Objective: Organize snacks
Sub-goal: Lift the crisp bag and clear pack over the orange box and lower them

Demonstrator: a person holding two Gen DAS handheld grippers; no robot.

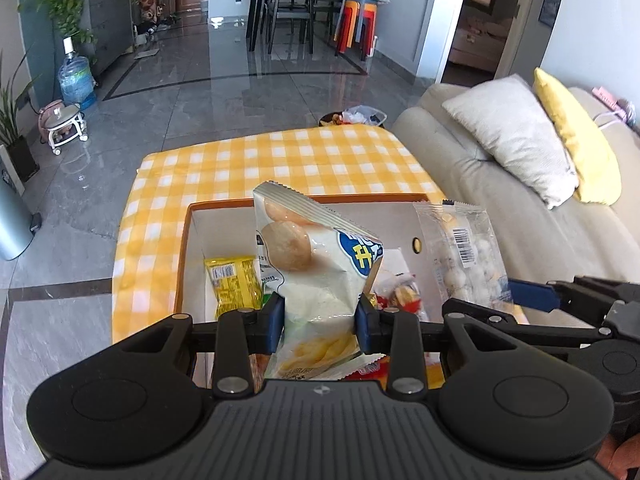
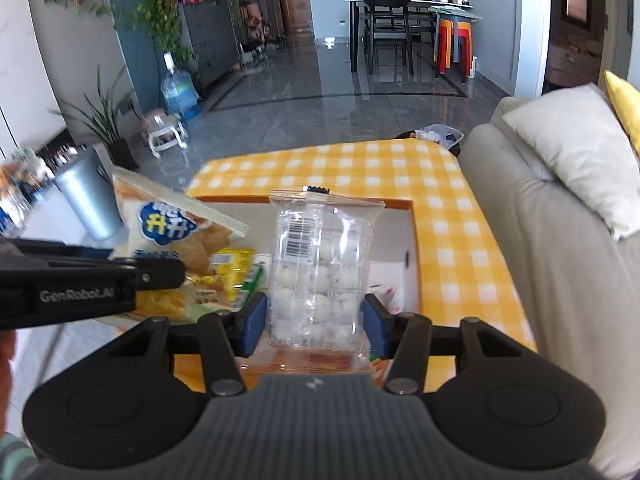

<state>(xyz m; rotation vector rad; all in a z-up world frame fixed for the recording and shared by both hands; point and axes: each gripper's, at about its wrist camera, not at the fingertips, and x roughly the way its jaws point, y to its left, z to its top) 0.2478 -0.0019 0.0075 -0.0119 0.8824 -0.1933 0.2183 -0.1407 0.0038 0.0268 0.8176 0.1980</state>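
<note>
Left wrist view: my left tool (image 1: 319,318) clamps the white snack bag (image 1: 316,264) at frame centre, above the box (image 1: 188,248). My right tool (image 2: 314,322) pinches the clear candy packet (image 2: 318,264). Advice: keep both grips firm and packets apart over the counter (image 1: 224,164).

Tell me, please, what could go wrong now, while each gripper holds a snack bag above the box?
1. The left gripper pinches the white puffed-snack bag low down, so its tall top may flop or slip out.
2. The right gripper squeezes the clear bag of white balls; smooth film could slide.
3. Both bags hang close together over the orange-rimmed box and might collide.
</note>
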